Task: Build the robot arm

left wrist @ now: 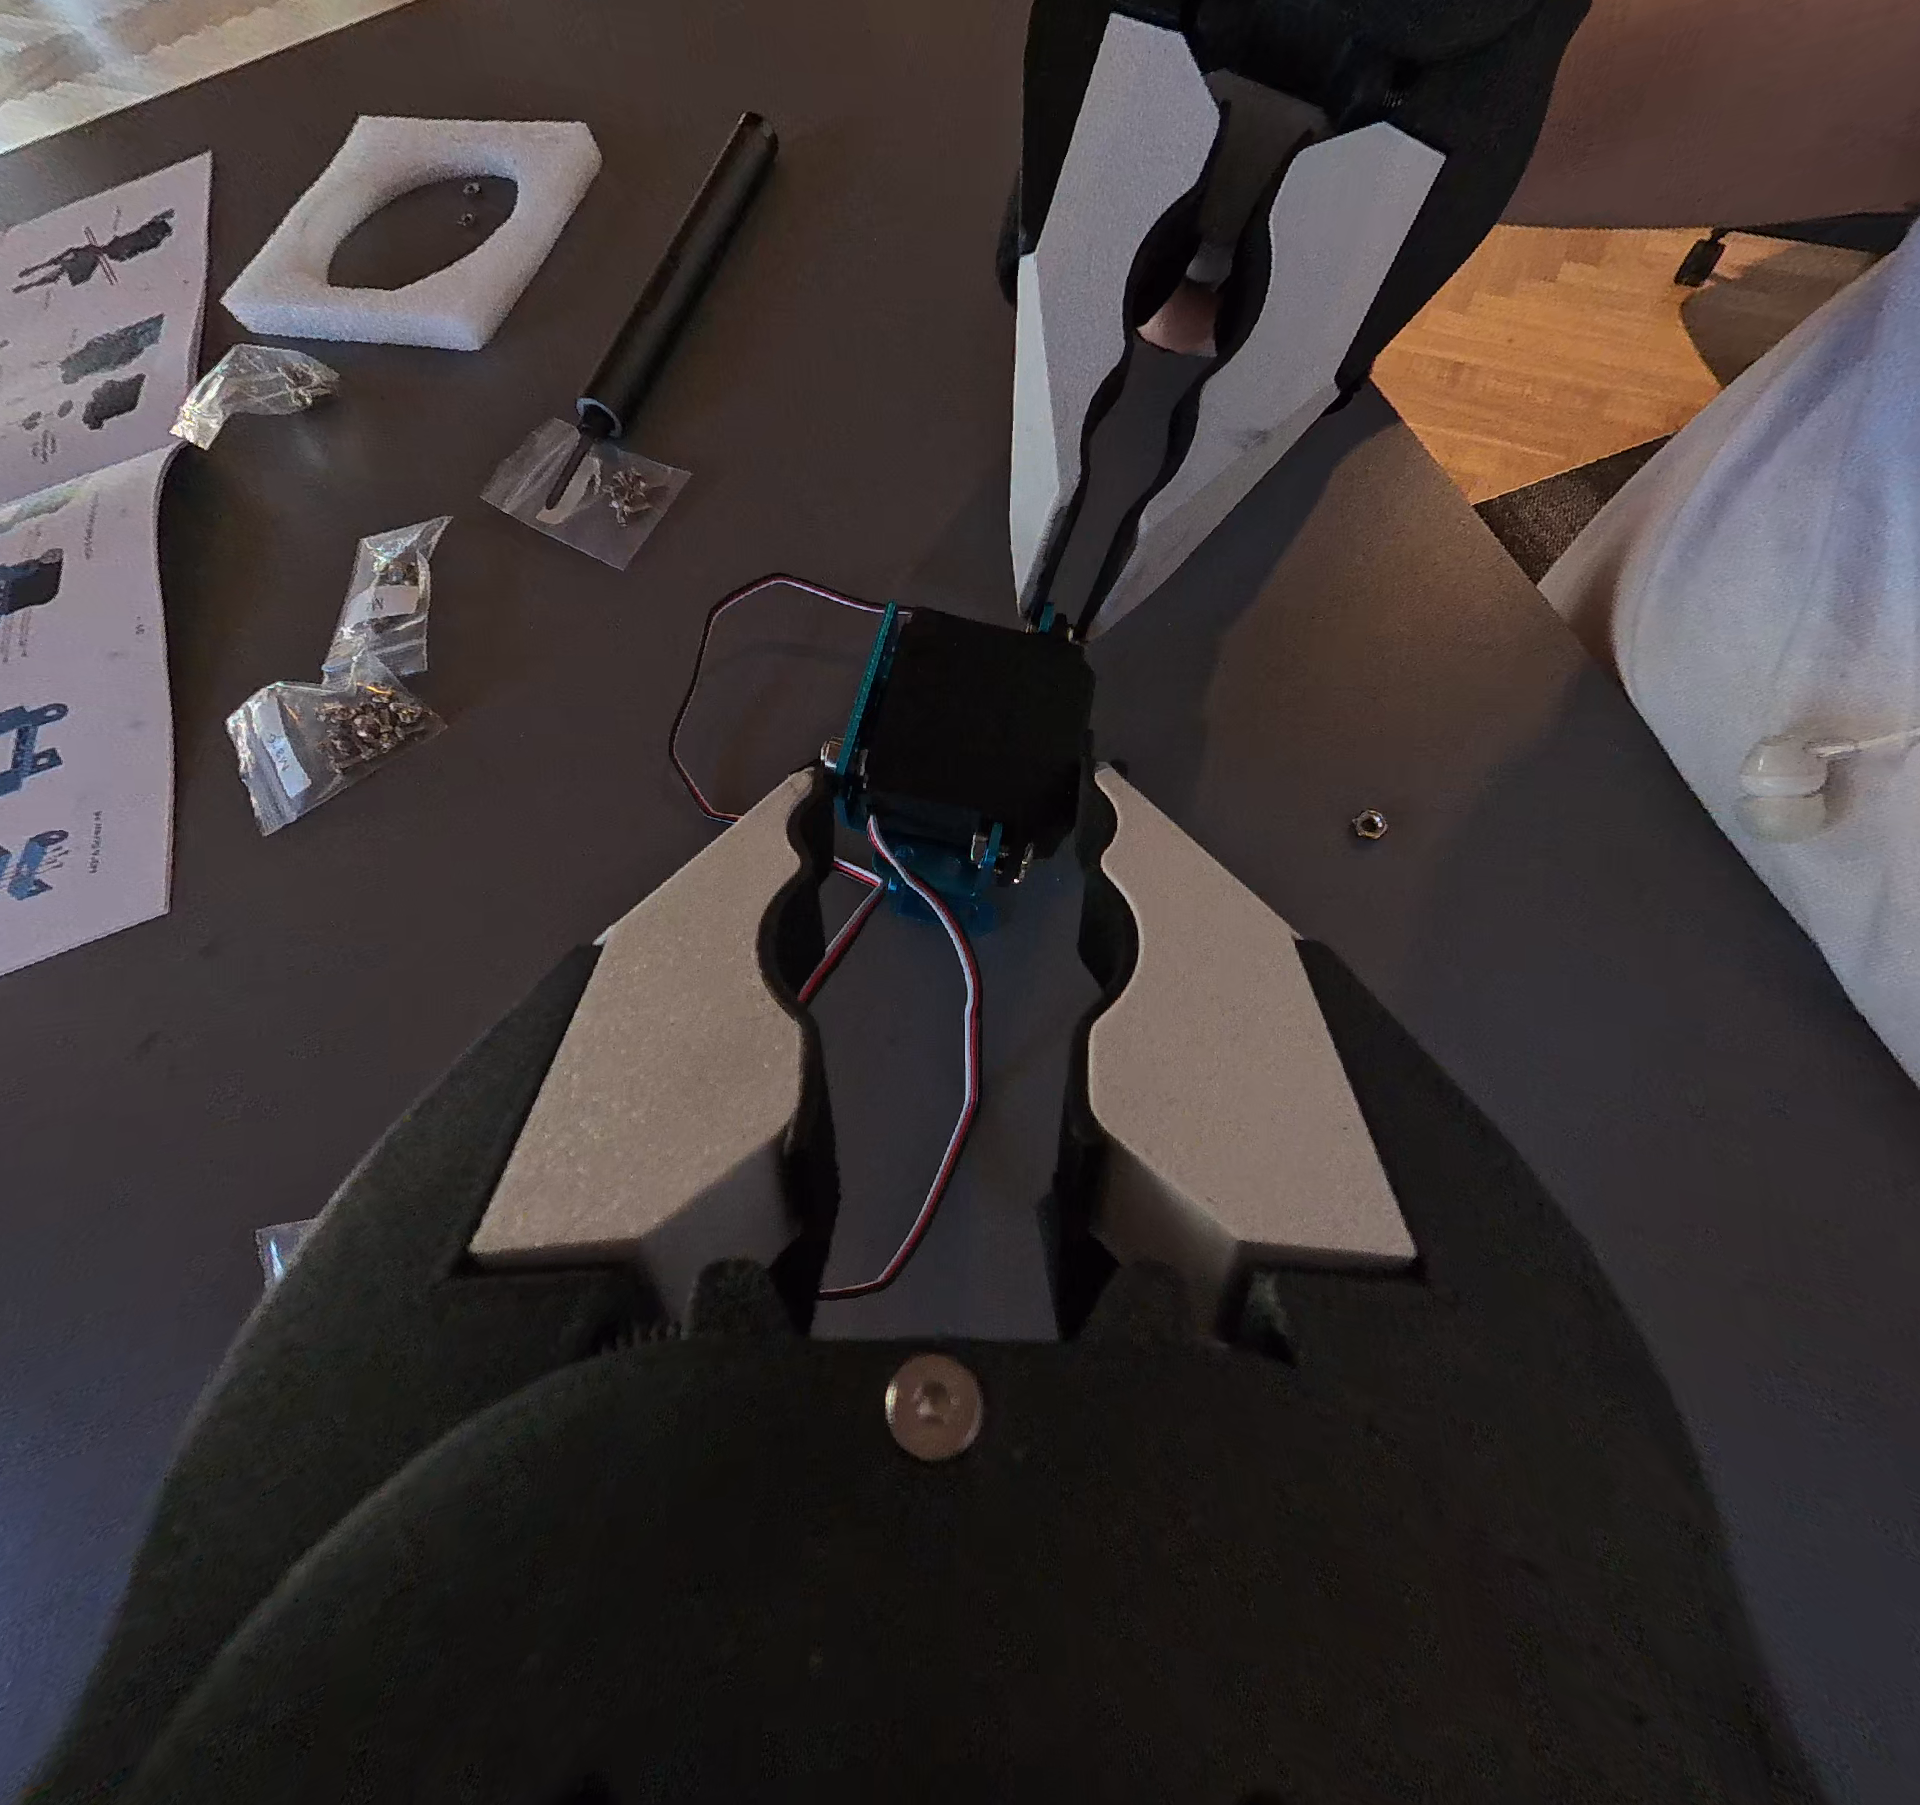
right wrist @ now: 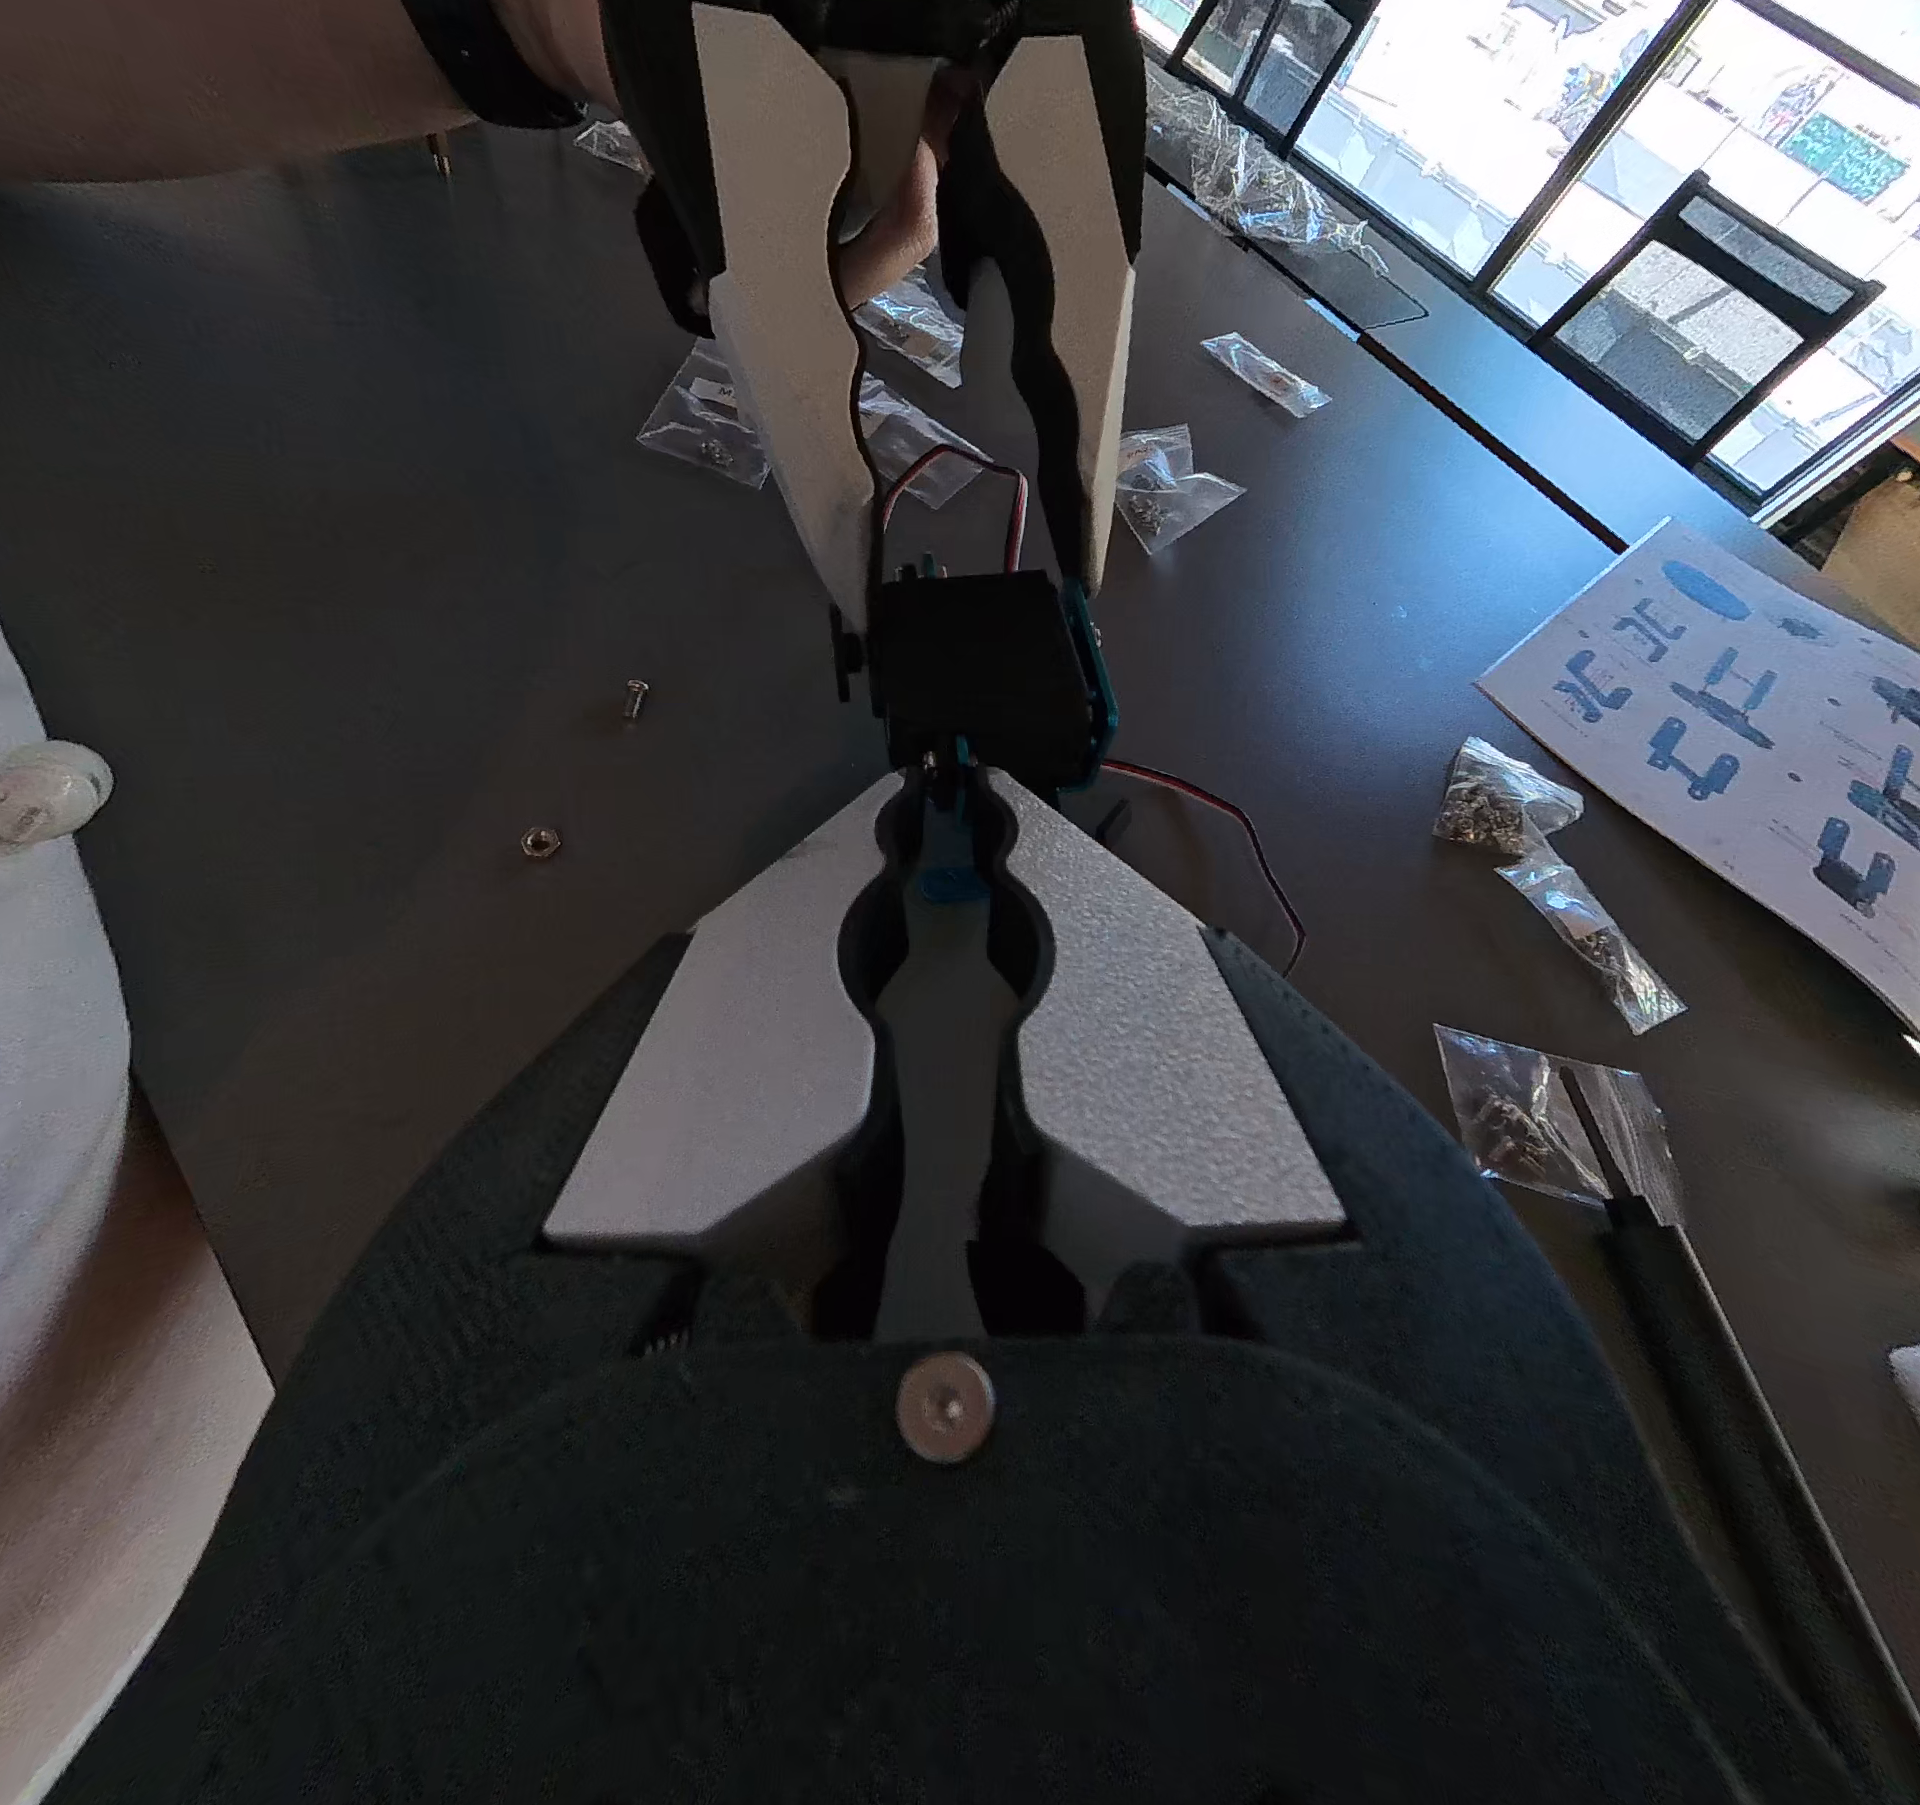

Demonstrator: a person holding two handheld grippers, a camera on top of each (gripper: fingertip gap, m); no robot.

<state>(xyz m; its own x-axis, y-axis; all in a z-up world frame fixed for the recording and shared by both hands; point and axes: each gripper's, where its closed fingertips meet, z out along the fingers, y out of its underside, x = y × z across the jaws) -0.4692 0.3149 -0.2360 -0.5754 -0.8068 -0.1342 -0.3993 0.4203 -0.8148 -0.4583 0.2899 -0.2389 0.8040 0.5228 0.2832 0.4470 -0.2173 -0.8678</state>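
Note:
A black servo point(left wrist: 977, 716) in a blue metal bracket point(left wrist: 868, 716) sits just above the dark table point(left wrist: 416, 1080). Its red, white and black wire point(left wrist: 971, 1007) loops back between my left fingers. My left gripper point(left wrist: 954, 784) is shut on the servo, one finger on each side. It shows from the front in the right wrist view point(right wrist: 966, 592). My right gripper point(right wrist: 954, 789) is shut on a blue bracket tab point(right wrist: 948, 856) at the servo's point(right wrist: 971, 664) near end. In the left wrist view it point(left wrist: 1062, 612) comes down from above onto the far corner.
A white foam frame point(left wrist: 410, 233), a black rod point(left wrist: 681, 269), several bags of screws point(left wrist: 332, 716) and a printed sheet point(left wrist: 83, 560) lie to the left. A loose nut point(left wrist: 1368, 825) and a screw point(right wrist: 636, 697) lie near the servo. White cloth point(left wrist: 1766, 612) borders the table. Less than 4 cm separates the two grippers' tips.

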